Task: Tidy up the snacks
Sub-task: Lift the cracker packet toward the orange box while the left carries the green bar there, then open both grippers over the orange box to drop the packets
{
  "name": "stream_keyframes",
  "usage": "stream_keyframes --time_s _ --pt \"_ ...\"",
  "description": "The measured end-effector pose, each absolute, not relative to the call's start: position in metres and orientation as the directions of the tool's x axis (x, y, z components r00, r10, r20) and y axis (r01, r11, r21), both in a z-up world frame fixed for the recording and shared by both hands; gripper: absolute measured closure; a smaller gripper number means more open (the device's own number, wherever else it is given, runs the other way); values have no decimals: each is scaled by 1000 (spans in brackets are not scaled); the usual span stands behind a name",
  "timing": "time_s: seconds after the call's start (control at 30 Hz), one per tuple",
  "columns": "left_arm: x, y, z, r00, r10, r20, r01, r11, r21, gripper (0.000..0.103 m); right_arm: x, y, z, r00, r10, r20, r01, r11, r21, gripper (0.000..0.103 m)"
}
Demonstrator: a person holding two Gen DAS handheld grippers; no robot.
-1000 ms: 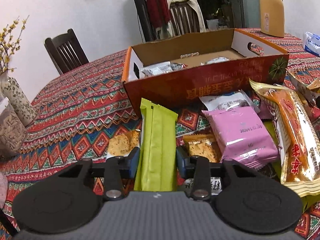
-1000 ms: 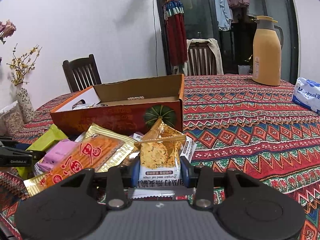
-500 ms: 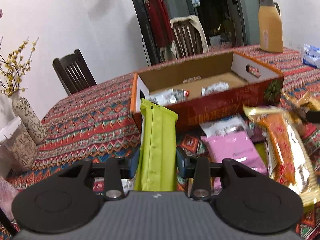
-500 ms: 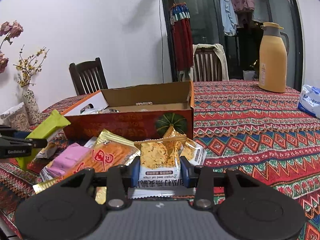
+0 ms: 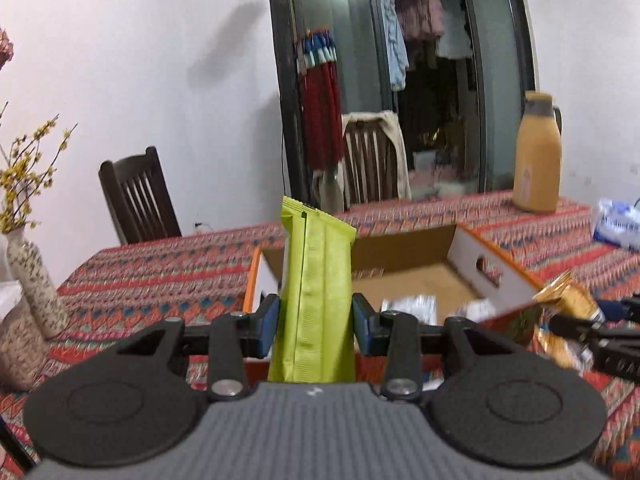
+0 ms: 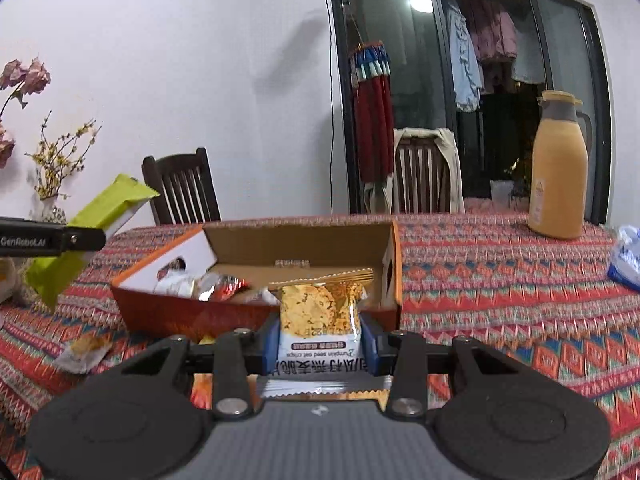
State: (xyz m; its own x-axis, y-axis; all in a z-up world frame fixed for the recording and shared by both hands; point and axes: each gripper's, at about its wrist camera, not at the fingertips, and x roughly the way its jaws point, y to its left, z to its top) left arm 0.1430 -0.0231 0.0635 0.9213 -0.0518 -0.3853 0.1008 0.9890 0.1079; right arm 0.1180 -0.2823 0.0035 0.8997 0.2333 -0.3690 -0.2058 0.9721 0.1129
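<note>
My left gripper is shut on a long lime-green snack pack held in the air, its far end over the left end of the open orange cardboard box. The same green pack shows at the left of the right wrist view, above the table. My right gripper is shut on a pumpkin seed oat crisp packet, lifted just in front of the box's near wall. Several wrapped snacks lie inside the box. The right gripper's gold-edged packet shows at the right of the left wrist view.
A patterned tablecloth covers the table. A tan thermos jug stands at the far right, a blue-white tissue pack at the right edge. A vase with yellow sprigs stands left. A small cracker packet lies on the cloth. Chairs stand behind.
Both grippers have risen with their packets off the snack pile. The green pack has gone up and over the box's left end; the crisp packet has moved closer to the box front.
</note>
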Motion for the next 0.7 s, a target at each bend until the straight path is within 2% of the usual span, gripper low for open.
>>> stream_keyframes --time_s 0.37,0.7 --pt "204 -36 78 936 -80 -343 94 995 24 64 179 -261 35 925 250 -287 -240 968 72 63" --pt "263 -17 43 903 -20 -429 12 1000 -21 64 233 -252 21 930 217 -295 -200 976 86 63"
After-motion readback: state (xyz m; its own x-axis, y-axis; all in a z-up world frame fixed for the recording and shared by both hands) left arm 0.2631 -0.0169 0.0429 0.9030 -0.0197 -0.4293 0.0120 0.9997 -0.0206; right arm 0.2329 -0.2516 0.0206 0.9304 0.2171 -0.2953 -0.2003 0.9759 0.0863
